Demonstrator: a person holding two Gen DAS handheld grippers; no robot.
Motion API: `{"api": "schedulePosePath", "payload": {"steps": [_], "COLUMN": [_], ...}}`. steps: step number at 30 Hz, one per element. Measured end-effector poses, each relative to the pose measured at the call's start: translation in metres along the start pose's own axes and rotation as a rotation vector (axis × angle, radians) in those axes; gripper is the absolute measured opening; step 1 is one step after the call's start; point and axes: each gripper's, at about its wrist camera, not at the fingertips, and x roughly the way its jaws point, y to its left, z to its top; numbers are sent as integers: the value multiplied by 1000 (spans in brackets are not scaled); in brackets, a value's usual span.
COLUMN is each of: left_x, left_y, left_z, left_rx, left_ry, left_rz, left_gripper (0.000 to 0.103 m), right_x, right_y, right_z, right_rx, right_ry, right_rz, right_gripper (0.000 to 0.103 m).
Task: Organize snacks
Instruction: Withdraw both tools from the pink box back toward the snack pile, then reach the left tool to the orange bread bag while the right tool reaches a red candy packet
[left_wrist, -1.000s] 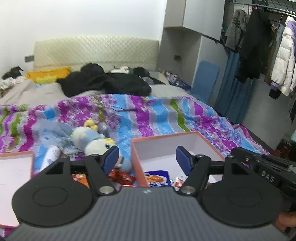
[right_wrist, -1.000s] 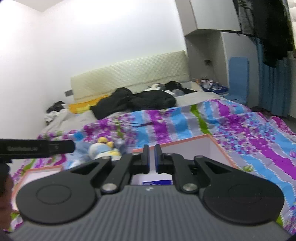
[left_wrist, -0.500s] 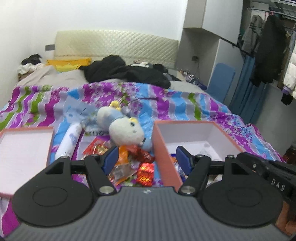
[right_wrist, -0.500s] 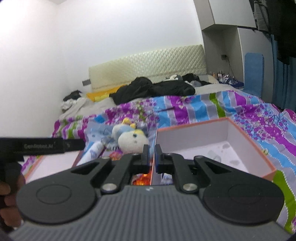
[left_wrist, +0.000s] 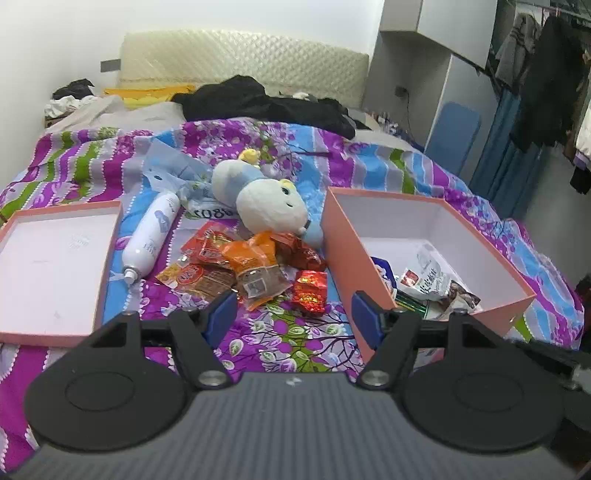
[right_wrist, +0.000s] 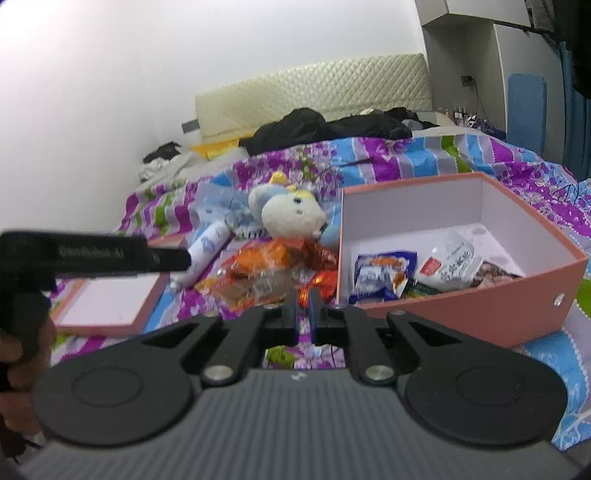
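While hovering over soft bed (left_wrist: 295, 343): risk of nudging pink box (left_wrist: 341, 254) askew. Snack pile (left_wrist: 251, 273) just left of box, slippery, overlapping. Left hand-held gripper (left_wrist: 293, 319) released, empty; right hand-held gripper (right_wrist: 303, 314) clenched, empty. Could drag two packets.

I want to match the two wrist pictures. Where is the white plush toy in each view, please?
Left wrist: the white plush toy lies above centre, behind the snack pile.
Right wrist: the toy is at centre, left of the box wall.
Shared landmark: the open pink box, right of the toy in both.
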Motion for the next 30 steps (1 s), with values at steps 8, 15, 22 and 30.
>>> {"api": "schedulePosePath", "payload": {"steps": [8, 15, 22, 30], "left_x": [1, 18, 38, 80], "left_y": [15, 35, 55, 92], "left_z": [-27, -45, -42, -20], "left_rx": [-34, -67, -88, -172], "left_ry": [49, 111, 66, 39], "left_rz": [5, 31, 115, 122], "left_gripper": [73, 73, 73, 73], "right_x": [5, 17, 34, 67], "right_y": [2, 3, 22, 50], "right_z": [-35, -51, -48, -37], "right_rx": [-12, -21, -87, -153], "right_ry": [70, 105, 108, 75], "right_rz": [-1, 9, 46, 110], "right_gripper": [9, 9, 10, 46]}}
